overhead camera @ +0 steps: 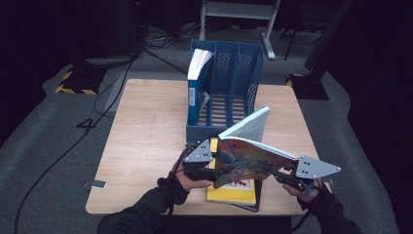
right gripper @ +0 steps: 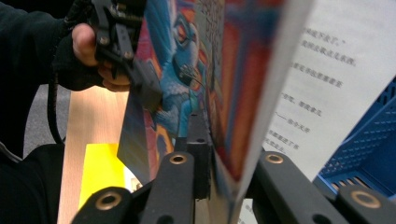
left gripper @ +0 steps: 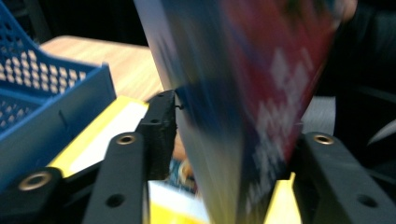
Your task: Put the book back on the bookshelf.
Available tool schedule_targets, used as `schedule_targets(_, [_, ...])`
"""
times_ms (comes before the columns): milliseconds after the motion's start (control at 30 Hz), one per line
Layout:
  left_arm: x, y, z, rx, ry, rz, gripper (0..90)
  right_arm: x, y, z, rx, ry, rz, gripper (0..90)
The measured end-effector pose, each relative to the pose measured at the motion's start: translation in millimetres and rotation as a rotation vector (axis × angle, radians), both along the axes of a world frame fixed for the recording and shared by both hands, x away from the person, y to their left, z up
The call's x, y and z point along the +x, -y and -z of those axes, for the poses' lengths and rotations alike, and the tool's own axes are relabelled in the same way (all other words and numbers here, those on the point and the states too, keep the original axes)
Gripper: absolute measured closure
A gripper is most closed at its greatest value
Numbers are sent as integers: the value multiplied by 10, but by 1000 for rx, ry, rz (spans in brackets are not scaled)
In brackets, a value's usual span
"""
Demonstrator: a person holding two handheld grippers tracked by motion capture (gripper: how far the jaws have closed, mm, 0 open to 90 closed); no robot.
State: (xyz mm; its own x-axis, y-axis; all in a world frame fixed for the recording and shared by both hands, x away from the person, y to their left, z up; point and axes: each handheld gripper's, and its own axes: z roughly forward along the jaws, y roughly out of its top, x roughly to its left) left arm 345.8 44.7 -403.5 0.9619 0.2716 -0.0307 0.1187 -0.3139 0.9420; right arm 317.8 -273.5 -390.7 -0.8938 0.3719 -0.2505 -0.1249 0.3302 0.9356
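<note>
Between the two grippers, raised off the counter [overhead camera: 146, 141], a colourful book [overhead camera: 251, 158] is held tilted, its pages fanning open toward the blue file rack [overhead camera: 226, 87]. The left gripper [overhead camera: 207, 165] has its fingers clamped on the book's near-left edge; in the left gripper view the blurred cover [left gripper: 261, 93] runs between the black fingers [left gripper: 161, 126]. The right gripper [overhead camera: 292, 174] grips the opposite edge, and in the right gripper view its fingers [right gripper: 198, 154] are closed on the cover with the printed pages [right gripper: 317, 93] just beyond them. Directly below the fingers lies a yellow book [overhead camera: 231, 191], stacked on a dark one whose edge peeks out.

Ahead of both grippers, the rack's leftmost slot already holds a blue-spined book [overhead camera: 197, 83] standing upright; the two slots beside it look empty. By my reading, one book is filed, this one is lifted but not yet turned upright or brought to a slot, and the stack beneath is untouched, so most of the work remains.
</note>
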Motion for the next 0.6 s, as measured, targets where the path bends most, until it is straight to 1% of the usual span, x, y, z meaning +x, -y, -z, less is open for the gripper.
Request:
schedule_targets(67, [-18, 27, -40, -7, 32, -8, 570, -9, 21, 2, 1, 6, 10, 793])
schedule_targets(133, [-25, 39, -69, -8, 47, -12, 575, -21, 38, 0, 5, 14, 30, 761])
schedule_targets(167, [-31, 48, -89, -16, 51, -19, 581, -22, 69, -5, 7, 15, 45, 741])
schedule_targets(200, [-31, 48, -89, -16, 51, -19, 583, -22, 69, -5, 7, 15, 45, 741])
schedule_targets(233, [-32, 52, -102, -11, 63, -24, 583, -22, 79, -7, 9, 17, 52, 729])
schedule_targets(300, [-34, 56, -114, -5, 68, -29, 594, -19, 118, -16, 13, 23, 67, 712])
schedule_targets(367, [-30, 53, -117, -2, 72, -33, 625, -13, 146, -28, 18, 36, 96, 691])
schedule_targets(400, [-29, 46, -121, 4, 81, -38, 646, -4, 167, -35, 25, 39, 111, 678])
schedule_targets(433, [-29, 46, -121, 4, 81, -38, 685, -4, 167, -35, 25, 39, 111, 678])
schedule_targets(467, [-28, 40, -127, 9, 89, -41, 685, 19, 207, -49, 34, 52, 151, 642])
schedule_targets(500, [-26, 35, -130, 12, 88, -37, 701, 46, 242, -60, 53, 38, 164, 615])
schedule_targets(533, [-24, 31, -131, 14, 92, -30, 706, 68, 267, -67, 60, 36, 179, 598])
schedule_targets(600, [-30, 38, -137, 23, 110, -24, 709, 111, 304, -70, 74, 22, 196, 572])
